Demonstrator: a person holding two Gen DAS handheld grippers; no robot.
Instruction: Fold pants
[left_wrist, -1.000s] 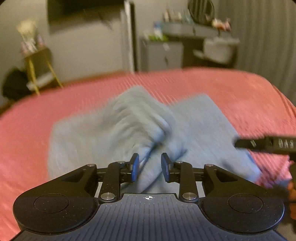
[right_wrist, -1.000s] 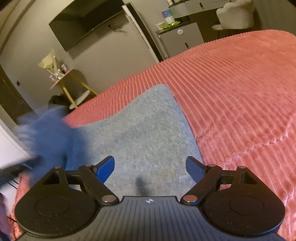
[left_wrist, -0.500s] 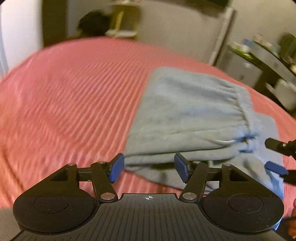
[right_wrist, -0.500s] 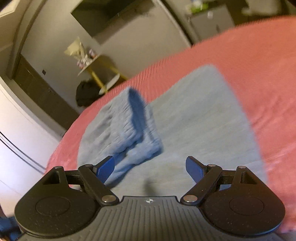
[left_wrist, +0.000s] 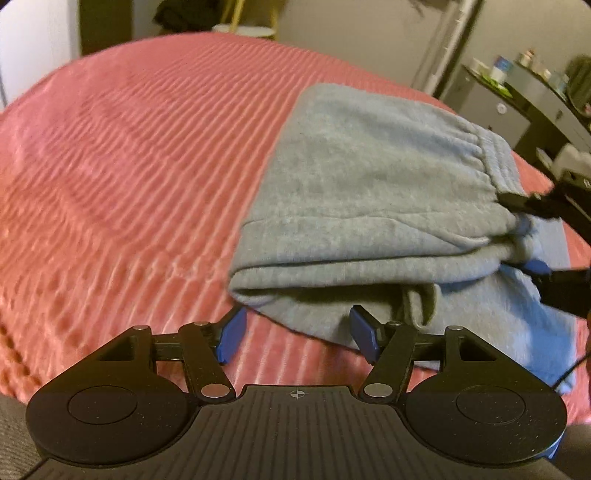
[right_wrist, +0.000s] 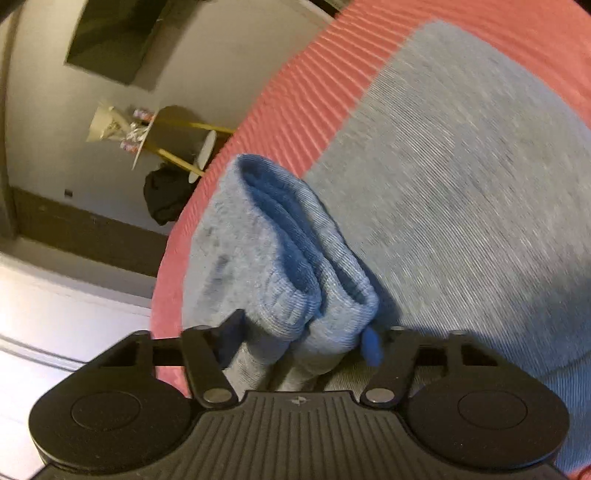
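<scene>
The light blue-grey fleece pants (left_wrist: 369, 184) lie folded over on the coral-pink ribbed bedspread (left_wrist: 129, 166), filling the centre-right of the left wrist view, the gathered waistband at the upper right. In the right wrist view their ribbed cuffs (right_wrist: 295, 280) stand bunched at lower centre between the fingers of the right hand-held gripper (right_wrist: 301, 341), whose jaws have just been closing and now appear to pinch them. The left hand-held gripper (left_wrist: 297, 339) has just been opening; it stands half-wide with nothing held, the folded edge just beyond its tips. The likely risk is that the thick double cuff slips from a shallow pinch, or that dragging it pulls the folded layers askew. Bare bedspread stretches across the left half of the frame, leaving ample room; the bed's edge runs along the top.
</scene>
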